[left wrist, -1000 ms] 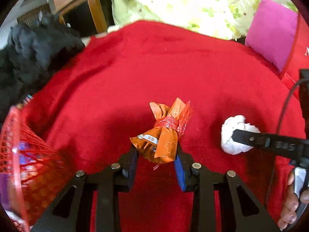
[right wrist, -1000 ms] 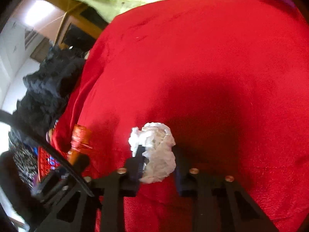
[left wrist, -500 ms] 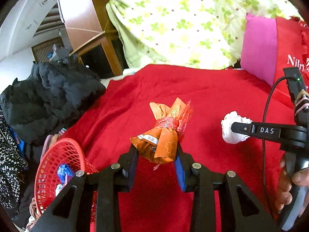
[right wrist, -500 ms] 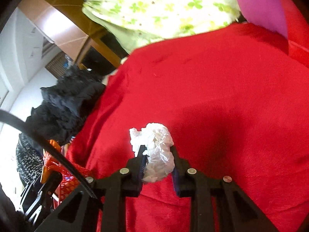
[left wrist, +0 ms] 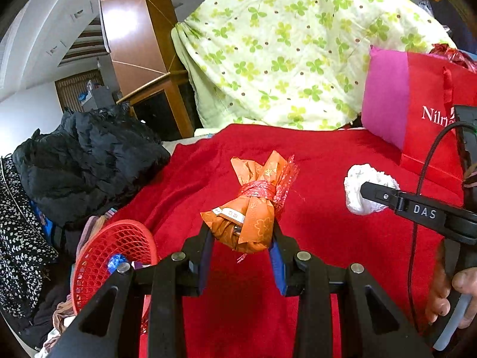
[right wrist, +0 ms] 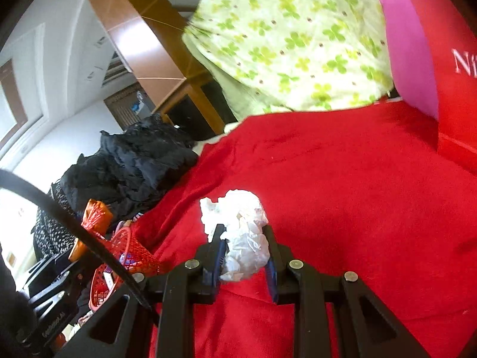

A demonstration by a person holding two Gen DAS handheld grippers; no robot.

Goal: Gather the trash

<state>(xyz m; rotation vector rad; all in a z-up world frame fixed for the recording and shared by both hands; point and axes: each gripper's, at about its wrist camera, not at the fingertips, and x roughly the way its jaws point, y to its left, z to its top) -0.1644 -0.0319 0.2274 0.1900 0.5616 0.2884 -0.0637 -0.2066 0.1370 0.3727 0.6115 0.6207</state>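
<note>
My left gripper [left wrist: 240, 238] is shut on an orange wrapper bundle [left wrist: 253, 208] tied with red string, held above the red blanket [left wrist: 313, 253]. My right gripper [right wrist: 243, 249] is shut on a crumpled white paper ball [right wrist: 241, 238], also lifted off the blanket [right wrist: 342, 179]. The white ball [left wrist: 365, 189] and the right gripper's finger show at the right of the left wrist view. A red mesh basket [left wrist: 110, 253] with some trash inside stands low at the left; it also shows in the right wrist view [right wrist: 119, 256], beside the orange bundle [right wrist: 95, 214].
A black jacket pile [left wrist: 83, 164] lies at the left edge of the bed. A green clover-print quilt [left wrist: 298, 44] and a pink pillow [left wrist: 384, 98] lie at the back. A red paper bag [left wrist: 432, 119] stands at the right. Dotted cloth [left wrist: 18, 238] hangs far left.
Both grippers have risen and tilted up, carrying the orange bundle and the white ball. The blanket has dropped lower in view and the red basket now sits lower left.
</note>
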